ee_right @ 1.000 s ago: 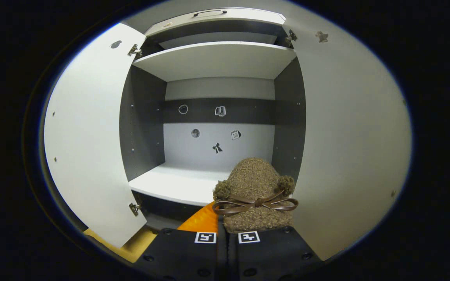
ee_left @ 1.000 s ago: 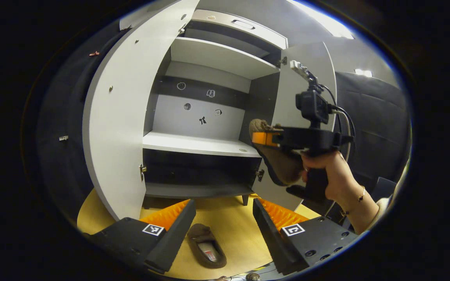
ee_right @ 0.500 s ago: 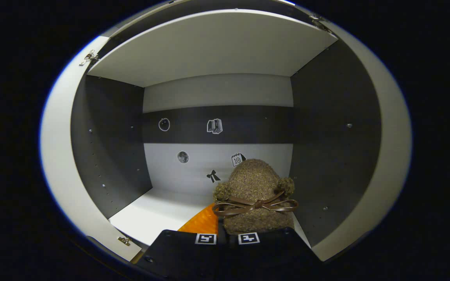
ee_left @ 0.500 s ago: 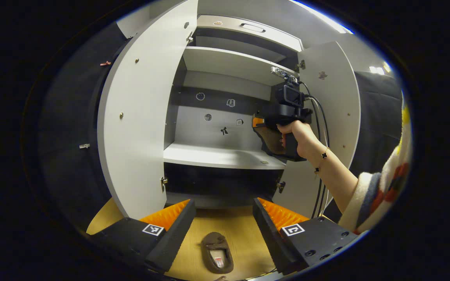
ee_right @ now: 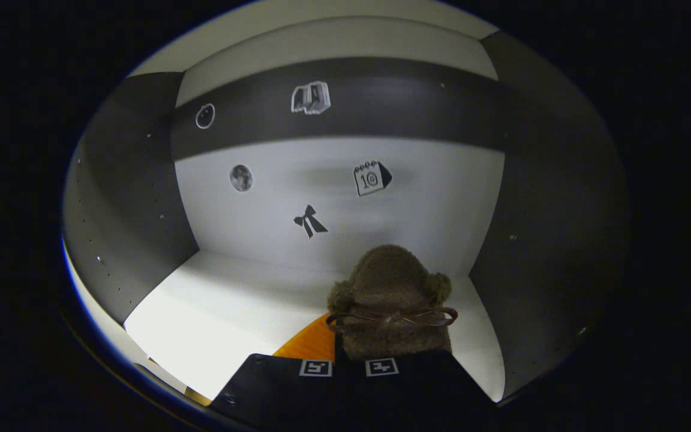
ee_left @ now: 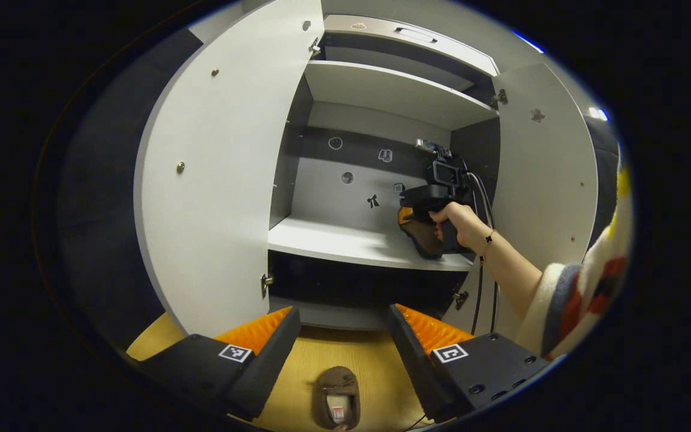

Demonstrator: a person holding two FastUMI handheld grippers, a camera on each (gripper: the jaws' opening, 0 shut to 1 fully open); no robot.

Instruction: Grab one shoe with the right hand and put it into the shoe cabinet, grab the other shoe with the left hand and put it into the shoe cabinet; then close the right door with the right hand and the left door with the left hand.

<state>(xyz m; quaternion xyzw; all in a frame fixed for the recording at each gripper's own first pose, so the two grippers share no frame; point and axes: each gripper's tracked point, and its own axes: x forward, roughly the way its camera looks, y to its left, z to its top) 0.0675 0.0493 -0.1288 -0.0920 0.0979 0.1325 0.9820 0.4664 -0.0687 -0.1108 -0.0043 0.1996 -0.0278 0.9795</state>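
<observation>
A brown fuzzy shoe point(ee_right: 388, 300) with a thin bow is pinched in my right gripper point(ee_right: 348, 354), just above the white middle shelf point(ee_right: 243, 312) inside the shoe cabinet. From the left gripper view, the right gripper point(ee_left: 408, 215) and the hand holding it reach into the right side of the cabinet, the shoe point(ee_left: 424, 239) hanging over the shelf point(ee_left: 333, 243). The other brown shoe point(ee_left: 336, 403) lies on the wooden floor between the fingers of my left gripper point(ee_left: 342, 336), which is open and well above it. Both cabinet doors, left point(ee_left: 213, 180) and right point(ee_left: 543, 180), stand open.
The cabinet has an upper shelf point(ee_left: 393, 90), a dark lower compartment point(ee_left: 351, 282) and small stickers on its back wall point(ee_right: 333, 192). A person's arm in a patterned sleeve point(ee_left: 567, 300) crosses in front of the right door. Cables hang from the right gripper.
The right gripper has carried the shoe deeper into the cabinet and lower, close over the middle shelf. My left gripper has drifted a little, so the floor shoe sits lower in its view.
</observation>
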